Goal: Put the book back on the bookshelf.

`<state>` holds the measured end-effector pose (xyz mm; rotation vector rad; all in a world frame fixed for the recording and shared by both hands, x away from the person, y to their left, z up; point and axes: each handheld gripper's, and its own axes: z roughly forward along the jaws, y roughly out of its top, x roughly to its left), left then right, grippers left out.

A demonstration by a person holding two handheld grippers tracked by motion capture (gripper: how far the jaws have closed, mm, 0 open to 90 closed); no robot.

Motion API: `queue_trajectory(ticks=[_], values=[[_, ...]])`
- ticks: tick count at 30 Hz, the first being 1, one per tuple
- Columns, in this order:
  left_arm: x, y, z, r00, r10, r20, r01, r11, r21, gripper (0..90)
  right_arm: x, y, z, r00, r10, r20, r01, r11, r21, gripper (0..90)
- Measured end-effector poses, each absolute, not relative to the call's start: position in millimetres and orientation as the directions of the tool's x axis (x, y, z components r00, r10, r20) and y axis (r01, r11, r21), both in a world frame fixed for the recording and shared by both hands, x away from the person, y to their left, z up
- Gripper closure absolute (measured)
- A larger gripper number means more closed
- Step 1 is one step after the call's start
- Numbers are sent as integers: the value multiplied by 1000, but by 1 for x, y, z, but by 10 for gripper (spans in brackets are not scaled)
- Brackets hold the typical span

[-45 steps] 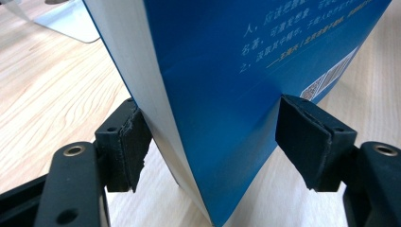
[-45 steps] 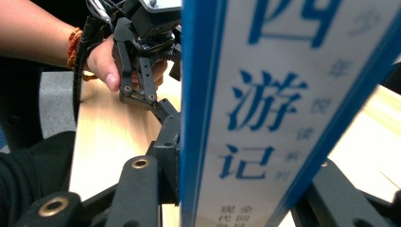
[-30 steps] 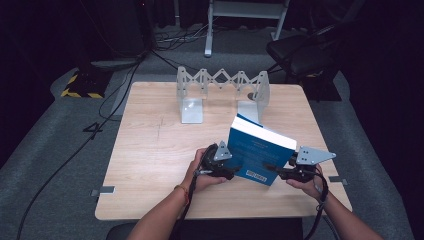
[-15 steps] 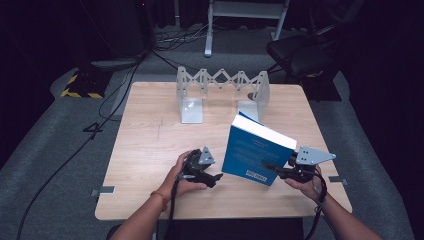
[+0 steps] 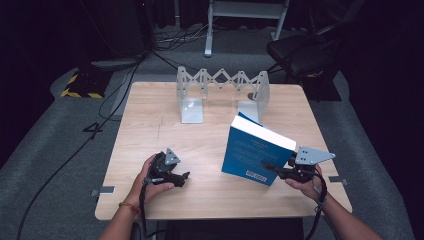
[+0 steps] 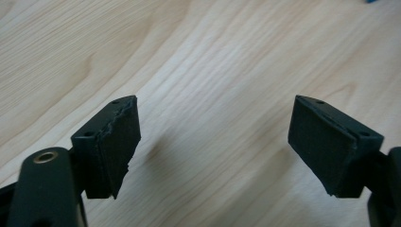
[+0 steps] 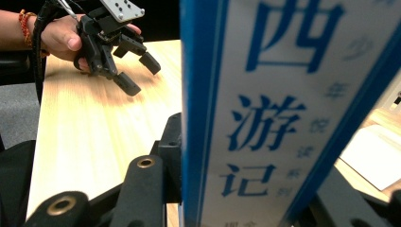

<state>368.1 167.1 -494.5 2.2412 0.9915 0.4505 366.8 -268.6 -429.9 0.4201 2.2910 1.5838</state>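
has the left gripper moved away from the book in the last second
Yes. The left gripper has pulled leftward, off the blue book, toward the table's left side, jaws open.

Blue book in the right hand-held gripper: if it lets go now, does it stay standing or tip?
Likely tips: the blue book stands tilted, held at one edge by the right hand-held gripper, with nothing propping it. Probably stiff enough not to sag; the thick white page block looks straight. The left hand-held gripper is open and apart from it.

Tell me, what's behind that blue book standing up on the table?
Behind the blue book stands a grey folding rack on the wooden table. The rack's right foot sits just past the book's top edge. The tabletop directly behind the book is covered, so whatever lies there cannot be seen.
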Motion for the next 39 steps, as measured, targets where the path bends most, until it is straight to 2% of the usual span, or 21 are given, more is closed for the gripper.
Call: queue_trajectory(ticks=[8, 12, 25, 39], values=[[369, 169, -500, 684, 729, 20, 535, -521, 665, 163, 366, -267, -429, -896, 431, -103, 57, 342, 938, 609], [372, 175, -504, 675, 737, -18, 542, -480, 690, 150, 366, -265, -429, -897, 429, -110, 53, 350, 935, 610], [372, 173, -504, 664, 747, -13, 547, -475, 689, 142, 369, -259, -422, -902, 421, -95, 67, 355, 932, 618], [373, 172, -504, 664, 748, -14, 550, -475, 687, 133, 391, -243, -399, -914, 398, -81, 88, 388, 917, 620]])
